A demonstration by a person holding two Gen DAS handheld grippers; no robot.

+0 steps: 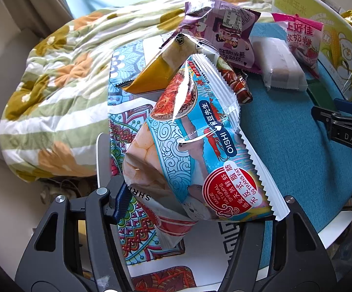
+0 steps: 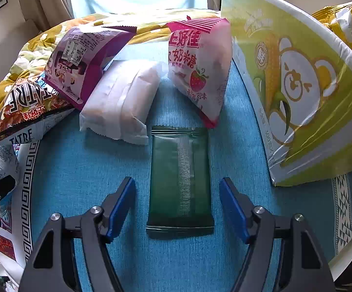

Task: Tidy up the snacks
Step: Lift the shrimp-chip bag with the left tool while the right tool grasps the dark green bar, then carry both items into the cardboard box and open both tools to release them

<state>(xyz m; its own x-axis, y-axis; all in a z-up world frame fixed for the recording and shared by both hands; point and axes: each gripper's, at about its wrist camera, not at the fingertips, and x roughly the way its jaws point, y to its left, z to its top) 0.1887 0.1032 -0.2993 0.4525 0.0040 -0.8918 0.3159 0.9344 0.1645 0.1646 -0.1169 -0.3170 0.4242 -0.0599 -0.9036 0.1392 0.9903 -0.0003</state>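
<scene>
The left gripper (image 1: 195,206) is clamped on the crinkly blue-and-white Oishi shrimp-cracker bag (image 1: 190,141), its blue pad (image 1: 121,204) pressed into the bag's lower left corner while the other finger is hidden behind the foil; the bag is lifted clear of the teal woven table mat (image 2: 78,170), above the mat's left edge; beyond the bag lie a mustard-yellow foil packet (image 1: 156,75) and a purple cartoon-printed snack pouch (image 1: 222,34); the right gripper (image 2: 177,206) stands with its jaws apart, one blue pad on either side of the flat dark-green foil sachet (image 2: 179,180), neither pad touching it; the sachet lies flat near the middle of the mat, its seam facing up; just beyond it on the mat lie a cloudy white plastic-wrapped bar (image 2: 122,102), to the left, and a pink strawberry-candy bag (image 2: 200,68) standing on end, to the right; at the mat's right edge leans a large yellow-green corn-and-bear printed bag (image 2: 297,85), with a gold foil packet (image 2: 346,26) behind it; off the mat's left edge sits a dark Tatre chip bag (image 2: 24,112), and past the far edge a floral striped quilt (image 1: 54,85) is bunched up.
</scene>
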